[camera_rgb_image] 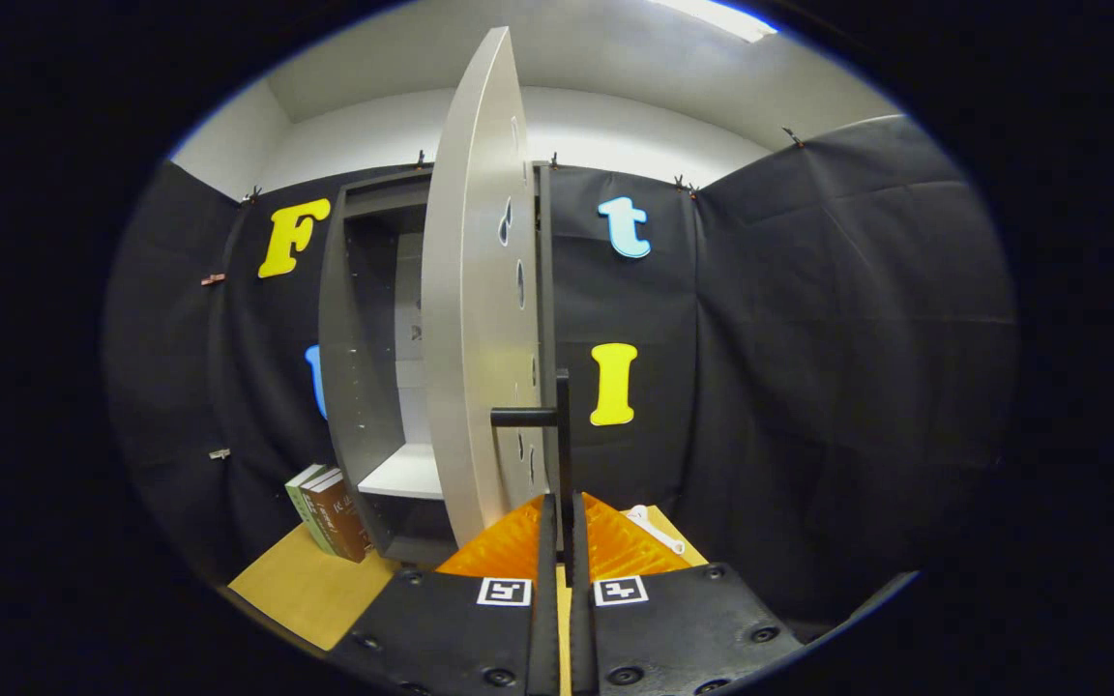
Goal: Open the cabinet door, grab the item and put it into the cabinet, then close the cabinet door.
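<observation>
A dark grey cabinet (349, 319) stands on the wooden table, with a white shelf (407, 474) inside it. Its pale grey door (475, 319) is swung partly out toward me, so I see it almost edge-on. A black bar handle (563, 406) runs upright on the door, joined to it by a short post. My gripper (564, 503) is shut on the lower part of this handle, and the thin bar sits between both fingers. Two books (330, 512) lean upright against the cabinet's left side.
The wooden table (301, 590) shows bare to the left of my fingers. A small white object (656, 529) lies on the table just right of the fingers. Black cloth walls close the booth on the left, back and right.
</observation>
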Available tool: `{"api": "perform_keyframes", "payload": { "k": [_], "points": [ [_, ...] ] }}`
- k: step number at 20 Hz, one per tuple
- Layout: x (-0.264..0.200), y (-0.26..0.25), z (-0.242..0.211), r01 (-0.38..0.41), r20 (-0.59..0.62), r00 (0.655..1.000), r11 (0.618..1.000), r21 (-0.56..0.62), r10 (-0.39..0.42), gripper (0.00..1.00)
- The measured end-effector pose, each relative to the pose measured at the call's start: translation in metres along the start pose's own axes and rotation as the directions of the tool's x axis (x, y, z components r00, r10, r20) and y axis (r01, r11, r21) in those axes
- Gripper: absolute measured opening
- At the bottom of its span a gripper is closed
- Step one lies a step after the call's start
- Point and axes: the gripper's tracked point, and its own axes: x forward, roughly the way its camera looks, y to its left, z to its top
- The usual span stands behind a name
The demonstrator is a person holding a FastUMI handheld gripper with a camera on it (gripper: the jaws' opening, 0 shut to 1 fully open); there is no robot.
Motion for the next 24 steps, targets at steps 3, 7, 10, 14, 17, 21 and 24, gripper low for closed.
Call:
{"api": "perform_keyframes", "payload": {
  "k": [3,7,10,14,17,21,24],
  "points": [
    [0.002,-0.025,0.01,0.082,0.039,0.996,0.997,-0.003,-0.081,0.08],
    [-0.005,-0.041,0.02,0.116,0.065,0.991,0.993,0.016,-0.117,0.09],
    [-0.02,-0.055,0.04,0.161,0.121,0.98,0.987,0.008,-0.16,0.14],
    [-0.039,-0.058,0.09,0.229,0.282,0.934,0.973,0.005,-0.221,0.82],
    [-0.049,-0.027,0.111,0.176,0.352,0.924,0.984,-0.035,-0.153,0.97],
    [-0.05,0.037,0.102,0.04,0.296,0.955,0.997,-0.067,-0.018,0.97],
    [-0.042,0.073,0.083,-0.037,0.227,0.972,0.996,-0.087,0.056,0.97]
  ]
}}
